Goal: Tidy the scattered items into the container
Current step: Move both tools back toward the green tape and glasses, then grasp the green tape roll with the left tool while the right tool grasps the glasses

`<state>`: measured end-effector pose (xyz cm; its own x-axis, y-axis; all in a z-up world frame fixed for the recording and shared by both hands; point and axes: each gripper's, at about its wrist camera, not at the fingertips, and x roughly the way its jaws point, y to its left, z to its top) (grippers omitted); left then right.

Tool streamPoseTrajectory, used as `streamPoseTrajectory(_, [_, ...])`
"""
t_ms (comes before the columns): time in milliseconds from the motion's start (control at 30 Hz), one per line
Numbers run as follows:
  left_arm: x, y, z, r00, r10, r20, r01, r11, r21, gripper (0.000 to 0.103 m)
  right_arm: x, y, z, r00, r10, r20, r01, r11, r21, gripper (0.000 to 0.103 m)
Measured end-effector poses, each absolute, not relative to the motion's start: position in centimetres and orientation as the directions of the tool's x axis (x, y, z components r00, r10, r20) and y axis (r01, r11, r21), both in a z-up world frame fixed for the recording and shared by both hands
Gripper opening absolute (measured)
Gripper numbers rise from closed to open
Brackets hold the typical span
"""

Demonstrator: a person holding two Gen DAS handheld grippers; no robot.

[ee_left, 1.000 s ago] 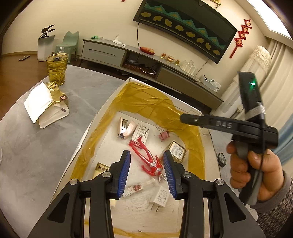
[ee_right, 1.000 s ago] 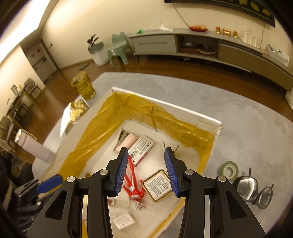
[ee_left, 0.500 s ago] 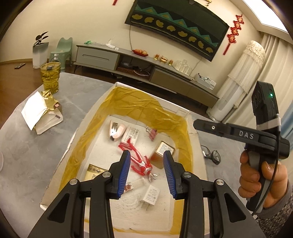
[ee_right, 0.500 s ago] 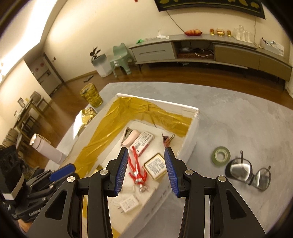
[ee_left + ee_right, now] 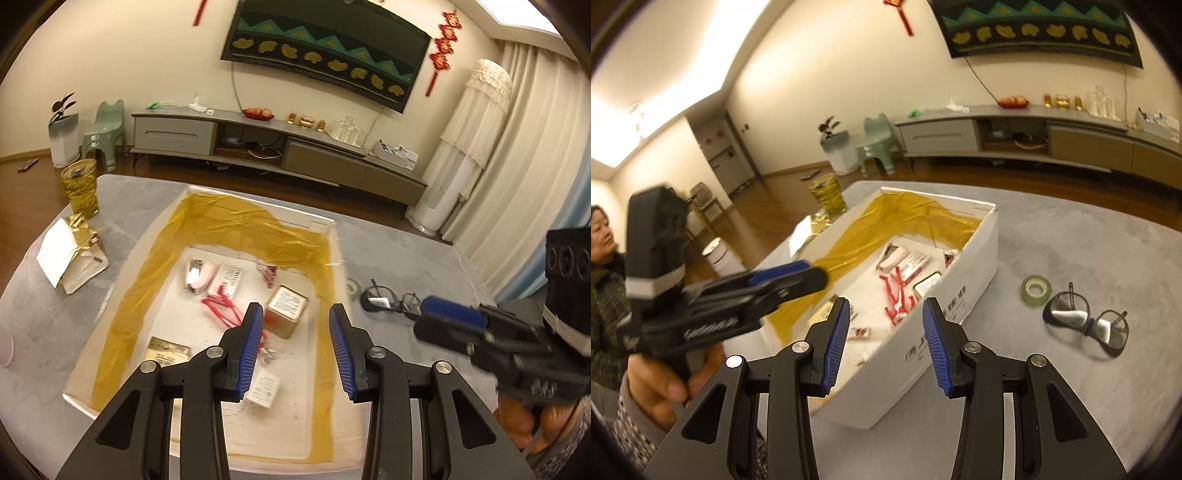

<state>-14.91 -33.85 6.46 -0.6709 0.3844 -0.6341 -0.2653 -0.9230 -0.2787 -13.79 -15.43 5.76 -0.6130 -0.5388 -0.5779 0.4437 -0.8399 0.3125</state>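
Observation:
A white box [image 5: 122, 266] [image 5: 964, 291] lined with yellow film stands on the grey table and holds a red pair of pliers [image 5: 221, 308] [image 5: 895, 291], a gold tin [image 5: 286, 310], a stapler [image 5: 197, 273] and other small items. Right of the box lie a tape roll [image 5: 1037, 290] [image 5: 351, 288] and black glasses [image 5: 1086, 325] [image 5: 389, 299]. My left gripper [image 5: 295, 349] hangs open above the box's near end, holding nothing. My right gripper [image 5: 884, 341] is open and empty over the box's right wall, to the left of the glasses.
A gold-wrapped jar [image 5: 79, 188] and a torn gold-and-white packet [image 5: 70, 254] sit on the table left of the box. A white cup [image 5: 722, 256] stands at the far left edge. A person [image 5: 605, 266] is at the left. A TV cabinet [image 5: 280, 147] lines the wall.
Both grippers have pulled back and up from the box, still open. The right one swung right, bringing the tape roll and glasses into fuller view.

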Motion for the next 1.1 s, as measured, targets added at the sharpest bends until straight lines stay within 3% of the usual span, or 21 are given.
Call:
streamPoseTrajectory(533, [-14.0, -21.2, 6.0, -0.596, 0.422, -0.683, -0.428, -0.887, -0.174, 0.039, -9.9, -4.6, 1.9, -0.67, -0.426, -0.608, 0.243, -0.9, 0.362, 0.044])
streamPoseTrajectory(600, [-14.4, -20.1, 5.5, -0.586, 0.418, -0.694, -0.43, -0.886, -0.171, 0.044, -9.9, -3.4, 1.5, -0.671, -0.404, -0.622, 0.211, -0.908, 0.363, 0.044])
streamPoseTrajectory(667, [-15.2, -19.1, 4.8, -0.576, 0.411, -0.707, -0.416, -0.892, -0.179, 0.061, -10.1, -2.3, 1.1, -0.667, -0.385, -0.637, 0.18, -0.914, 0.364, 0.044])
streamPoseTrajectory(1100, [-20.7, -14.3, 1.2, -0.553, 0.355, -0.754, -0.338, -0.922, -0.187, 0.061, -12.4, 1.6, 0.9, -0.638, -0.344, -0.689, 0.138, -0.931, 0.338, 0.044])
